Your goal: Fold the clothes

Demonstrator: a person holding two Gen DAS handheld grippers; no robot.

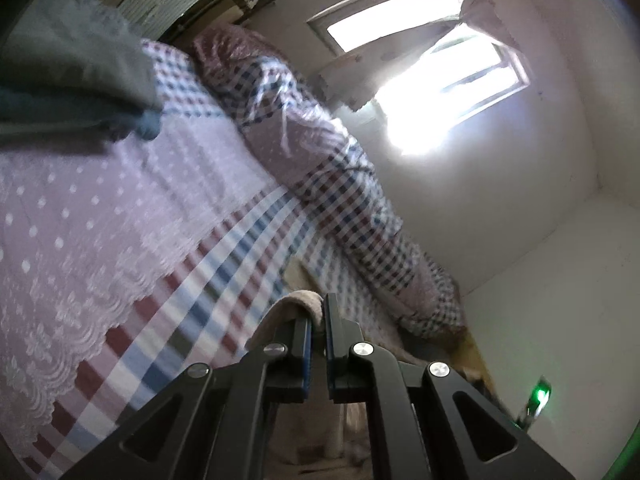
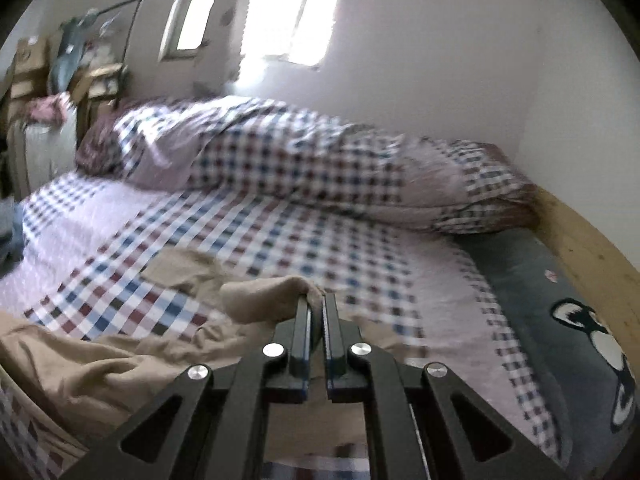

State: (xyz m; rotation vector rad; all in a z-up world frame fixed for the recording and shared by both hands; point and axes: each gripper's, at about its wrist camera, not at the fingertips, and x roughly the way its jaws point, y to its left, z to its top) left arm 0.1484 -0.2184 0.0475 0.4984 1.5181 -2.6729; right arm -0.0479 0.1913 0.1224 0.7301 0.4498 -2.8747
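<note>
A beige garment (image 2: 80, 364) lies rumpled on the checked bedsheet (image 2: 280, 240) at the near left of the bed. My right gripper (image 2: 316, 312) is shut on a fold of the beige garment and holds it a little above the sheet. My left gripper (image 1: 318, 316) is shut on another beige edge of the garment (image 1: 298, 300), lifted above the checked sheet (image 1: 208, 276). The rest of the garment is hidden under the left gripper.
A rolled checked duvet (image 2: 300, 168) lies along the wall under a bright window (image 2: 280, 12). A grey cartoon blanket (image 2: 560, 300) and a wooden bed rail (image 2: 588, 256) are at the right. A grey-green cloth (image 1: 76, 80) lies at the bed's far end. Cluttered shelves (image 2: 44, 76) stand beyond.
</note>
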